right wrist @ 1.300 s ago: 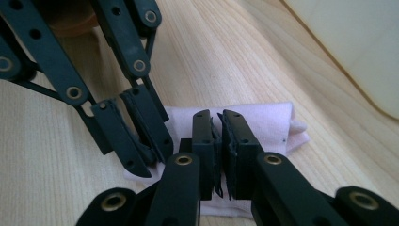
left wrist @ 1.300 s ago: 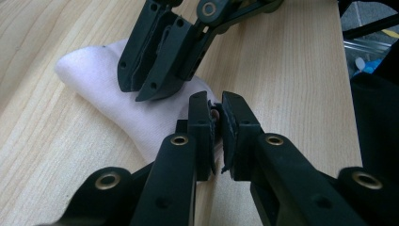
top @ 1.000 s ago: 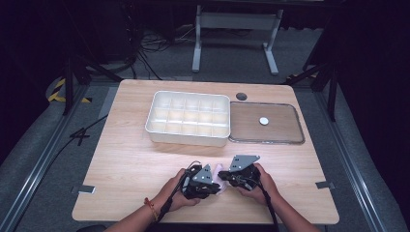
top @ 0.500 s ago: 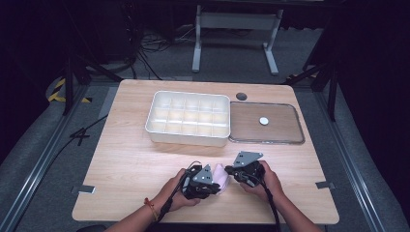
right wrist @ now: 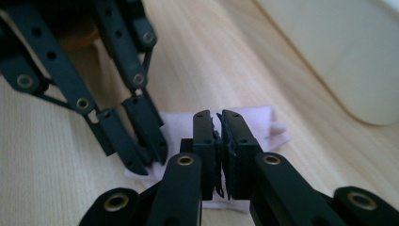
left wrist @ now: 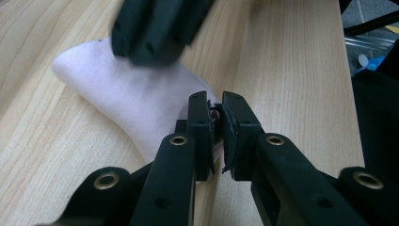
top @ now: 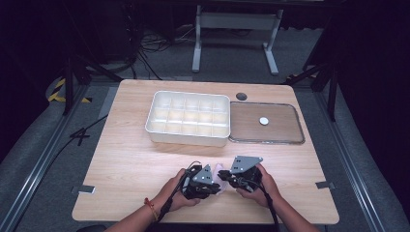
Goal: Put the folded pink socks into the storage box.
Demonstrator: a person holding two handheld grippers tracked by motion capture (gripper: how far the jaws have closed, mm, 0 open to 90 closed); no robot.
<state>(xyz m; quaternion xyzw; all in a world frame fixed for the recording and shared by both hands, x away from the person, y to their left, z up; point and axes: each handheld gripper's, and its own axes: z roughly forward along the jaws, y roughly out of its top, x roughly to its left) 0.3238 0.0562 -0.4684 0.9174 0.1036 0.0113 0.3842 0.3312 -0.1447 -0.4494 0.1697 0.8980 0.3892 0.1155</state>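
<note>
A pale pink cloth (top: 219,169) lies folded on the wooden table (top: 125,159) near its front edge, between both hands. My left gripper (top: 215,186) is shut on the cloth's (left wrist: 131,103) near edge, and its jaws (left wrist: 215,101) pinch a bit of fabric. My right gripper (top: 224,177) faces it from the right, with its tips over the cloth (right wrist: 254,125). Its jaws (right wrist: 215,117) have just been opening a little, and a thin gap shows with no fabric seen between the pads. The left gripper (right wrist: 146,162) also rests on the cloth's edge in the right gripper view.
A white compartment tray (top: 186,140) stands at the table's middle back. To its right lies a clear flat lid (top: 283,130) with a white knob (top: 263,121). A dark round disc (top: 241,96) sits behind them. Bare wood stretches left and right of the hands.
The right gripper has drawn slightly to the right, and a strip of pink cloth now shows between the two grippers. The left hand has stayed in place.
</note>
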